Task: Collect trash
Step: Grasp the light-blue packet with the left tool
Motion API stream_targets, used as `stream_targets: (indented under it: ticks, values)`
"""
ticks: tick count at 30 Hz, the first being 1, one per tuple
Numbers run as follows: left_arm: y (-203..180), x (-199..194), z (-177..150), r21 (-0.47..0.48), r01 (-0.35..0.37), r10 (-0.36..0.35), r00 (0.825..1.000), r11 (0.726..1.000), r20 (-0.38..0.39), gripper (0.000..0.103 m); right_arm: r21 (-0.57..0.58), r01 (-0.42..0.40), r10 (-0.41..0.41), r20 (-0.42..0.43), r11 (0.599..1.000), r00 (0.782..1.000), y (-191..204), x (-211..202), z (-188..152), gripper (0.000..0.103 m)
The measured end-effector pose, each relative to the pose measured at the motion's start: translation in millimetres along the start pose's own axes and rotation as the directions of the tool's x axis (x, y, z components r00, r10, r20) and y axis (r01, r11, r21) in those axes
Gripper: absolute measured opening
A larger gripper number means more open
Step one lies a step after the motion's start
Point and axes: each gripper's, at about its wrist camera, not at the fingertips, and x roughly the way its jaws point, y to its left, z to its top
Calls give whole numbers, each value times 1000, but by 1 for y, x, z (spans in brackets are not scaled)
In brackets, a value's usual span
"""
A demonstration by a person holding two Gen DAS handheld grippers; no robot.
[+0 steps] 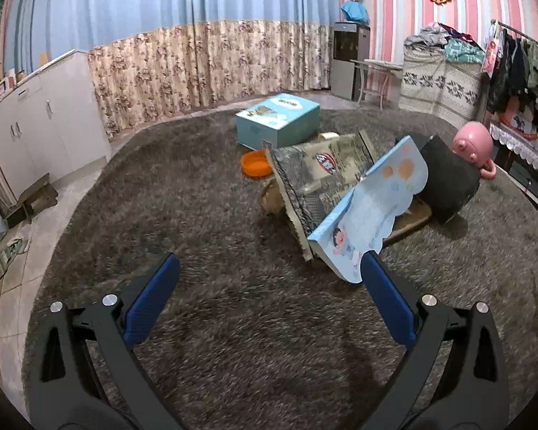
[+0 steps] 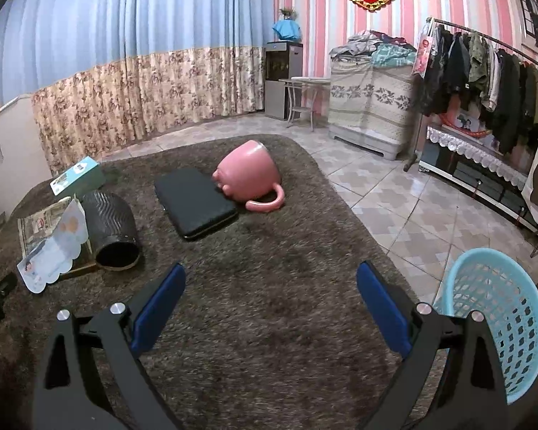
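Both tools [image 1: 269, 268] [image 2: 270, 279] level above rug [image 2: 269, 322], jaws apart.

On the shaggy brown rug you have a light-blue card [image 1: 373, 200] with a scalloped edge and a cartoon child, propped tilted against a newspaper [image 1: 319, 175] that leans over a brown cardboard piece. Just beside them lies 1 black ribbed cylinder [image 2: 113, 225] tipped on its side, its open mouth facing you in the right wrist view. Your light-blue mesh basket [image 2: 502, 319] stands off the rug on the tiles, at its right edge.
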Motion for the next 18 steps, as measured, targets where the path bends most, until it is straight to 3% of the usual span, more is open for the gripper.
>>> stream_targets:
  ticks: [4, 9, 12, 14, 16, 18]
  values:
    - [-7, 1, 4, 6, 10, -11, 1000, 1000, 22, 86, -25, 3, -3, -10, 1000, 1000, 7, 3, -1, 94]
    - [-22, 0, 11, 60, 71, -75, 995, 996, 62, 73, -45, 11, -12, -21, 999, 1000, 9, 5, -2, 94]
    - [-30, 13, 13, 90, 106, -109, 994, 990, 24, 67, -41, 12, -12, -21, 999, 1000, 9, 6, -3, 94]
    - [-32, 24, 13, 89, 120, -117, 993, 989, -29, 48, -40, 14, -15, -22, 999, 1000, 9, 6, -3, 94]
    - [-31, 29, 13, 74, 152, -148, 987, 986, -58, 39, -40, 18, -19, -22, 999, 1000, 9, 7, -4, 94]
    - [-30, 24, 12, 66, 172, -170, 985, 983, -42, 38, -31, 19, -20, -25, 999, 1000, 7, 8, -4, 94]
